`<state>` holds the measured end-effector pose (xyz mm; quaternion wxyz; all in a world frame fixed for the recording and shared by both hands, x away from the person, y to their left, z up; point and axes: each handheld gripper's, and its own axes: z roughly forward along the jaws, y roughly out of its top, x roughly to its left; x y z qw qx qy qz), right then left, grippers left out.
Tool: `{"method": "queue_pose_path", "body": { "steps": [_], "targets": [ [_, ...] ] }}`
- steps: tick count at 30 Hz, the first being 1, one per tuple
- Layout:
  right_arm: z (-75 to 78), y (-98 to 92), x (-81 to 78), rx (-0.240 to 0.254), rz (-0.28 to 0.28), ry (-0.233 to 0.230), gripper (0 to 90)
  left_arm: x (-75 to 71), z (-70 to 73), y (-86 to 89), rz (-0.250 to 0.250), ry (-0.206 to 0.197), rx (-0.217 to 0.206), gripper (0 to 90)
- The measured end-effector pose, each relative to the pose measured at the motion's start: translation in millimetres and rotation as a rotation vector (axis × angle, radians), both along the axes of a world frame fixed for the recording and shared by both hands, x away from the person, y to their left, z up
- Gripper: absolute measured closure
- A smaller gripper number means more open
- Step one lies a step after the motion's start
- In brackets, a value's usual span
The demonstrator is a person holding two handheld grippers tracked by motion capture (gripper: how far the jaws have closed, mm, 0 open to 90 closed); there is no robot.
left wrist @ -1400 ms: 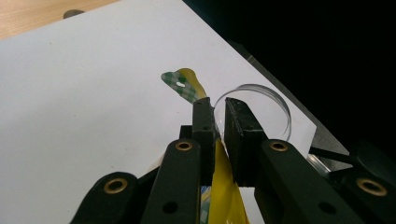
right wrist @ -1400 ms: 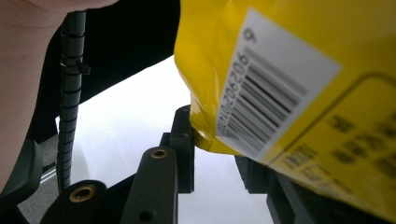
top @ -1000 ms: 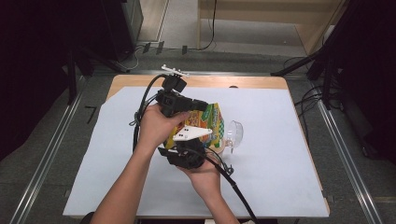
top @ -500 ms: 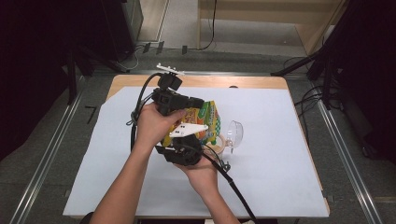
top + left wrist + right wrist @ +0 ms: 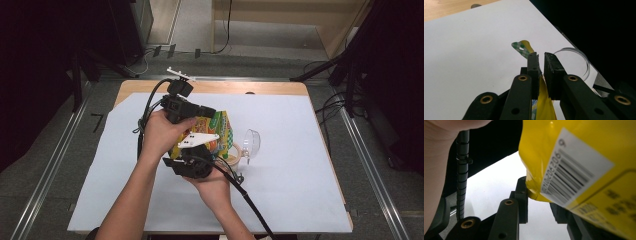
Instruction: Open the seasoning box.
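A yellow and green snack bag (image 5: 222, 129) is held up over the table between both grippers. My left gripper (image 5: 209, 112) reaches in from the left and is shut on the bag's upper edge. In the left gripper view the jaws of this gripper (image 5: 540, 57) pinch the yellow film, and the bag's green checked tip (image 5: 522, 48) sticks out beyond them. My right gripper (image 5: 207, 149) comes up from below. In the right gripper view this gripper (image 5: 537, 198) is shut on the bag's lower corner (image 5: 574, 170), which bears a barcode and hides the right jaw.
A clear plastic bowl (image 5: 251, 143) lies on its side just right of the bag; its rim (image 5: 576, 51) shows past the left jaws. A pale ring (image 5: 233, 153) sits beside it. White paper (image 5: 300, 200) covers the wooden table (image 5: 250, 88). Black cables trail from both grippers.
Both hands and the bag have drifted slightly to the left. Both grips look the same as before.
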<state>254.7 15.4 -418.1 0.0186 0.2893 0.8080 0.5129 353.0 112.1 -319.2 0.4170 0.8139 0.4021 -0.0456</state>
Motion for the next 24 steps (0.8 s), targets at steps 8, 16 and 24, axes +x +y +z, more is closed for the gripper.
{"method": "queue_pose_path", "body": {
  "steps": [8, 16, 24],
  "targets": [
    [-1.4, 0.4, 0.3, -0.004, -0.002, 0.002, 71.7, 0.9, -2.5, -0.1, 0.004, 0.004, -0.001, 83.5],
    [-0.7, -3.1, -2.8, -0.005, -0.006, 0.007, 71.6, -1.9, -1.6, -5.0, -0.012, 0.002, 0.006, 83.6],
    [-1.2, -4.0, -4.2, -0.005, -0.006, 0.005, 71.7, -2.0, -2.4, -6.2, -0.015, 0.007, 0.008, 83.3]
  ]
}}
